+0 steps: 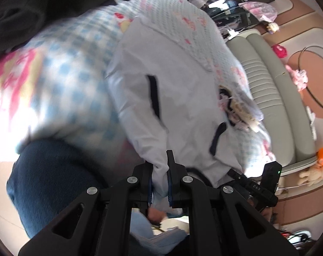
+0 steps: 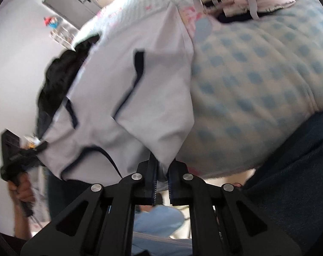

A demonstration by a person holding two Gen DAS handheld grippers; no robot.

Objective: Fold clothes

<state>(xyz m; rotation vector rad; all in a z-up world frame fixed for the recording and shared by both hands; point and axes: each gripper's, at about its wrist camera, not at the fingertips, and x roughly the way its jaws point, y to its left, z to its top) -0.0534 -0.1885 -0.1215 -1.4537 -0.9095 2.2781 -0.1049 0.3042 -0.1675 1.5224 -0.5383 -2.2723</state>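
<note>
A pale lilac-white garment (image 1: 178,85) with dark navy trim lies stretched over a blue-checked bed cover (image 1: 76,64). My left gripper (image 1: 160,170) is shut on one bottom corner of it, cloth bunched between the black fingers. In the right wrist view the same garment (image 2: 140,98) hangs from my right gripper (image 2: 161,170), which is shut on the other corner. Each view shows the other gripper at the garment's far edge: the right gripper (image 1: 266,181) in the left wrist view, the left gripper (image 2: 22,155) in the right wrist view, with a hand below it.
A black garment (image 1: 44,4) lies bunched at the far side of the bed. A pile of folded clothes (image 2: 242,2) sits near the pillow end. A padded grey headboard (image 1: 274,96) and soft toys (image 1: 319,166) line one side. Blue denim legs (image 1: 54,181) stand against the bed edge.
</note>
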